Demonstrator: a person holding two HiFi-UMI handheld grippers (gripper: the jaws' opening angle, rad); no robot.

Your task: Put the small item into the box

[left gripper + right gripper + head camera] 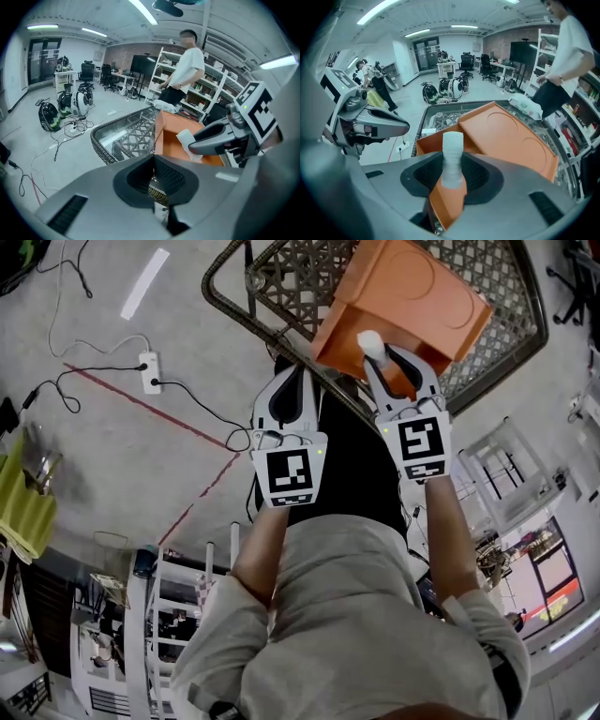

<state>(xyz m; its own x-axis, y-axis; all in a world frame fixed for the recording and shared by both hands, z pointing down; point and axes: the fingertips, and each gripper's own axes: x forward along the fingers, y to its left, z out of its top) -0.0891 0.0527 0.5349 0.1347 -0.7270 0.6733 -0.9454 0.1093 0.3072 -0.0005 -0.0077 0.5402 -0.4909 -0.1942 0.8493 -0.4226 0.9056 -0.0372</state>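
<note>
A small white cylinder-shaped item (370,340) (452,159) sticks up between the pads of my right gripper (384,354) (452,177), which is shut on it. It hangs over the near corner of an open orange box (412,287) (511,136) (171,145), whose lid lies folded back. The box rests on a wicker table with a glass top (234,298) (101,145). My left gripper (292,379) (152,177) is shut with nothing in it and hangs left of the box, at the table's near edge. The left gripper view shows the right gripper (220,136) with the white item (187,139).
A white power strip (148,371) with black cables lies on the floor at left, by a red floor line (202,488). White shelving (506,474) stands at right. A person (185,70) stands beyond the table by the shelves. A white packet (525,105) lies on the table's far side.
</note>
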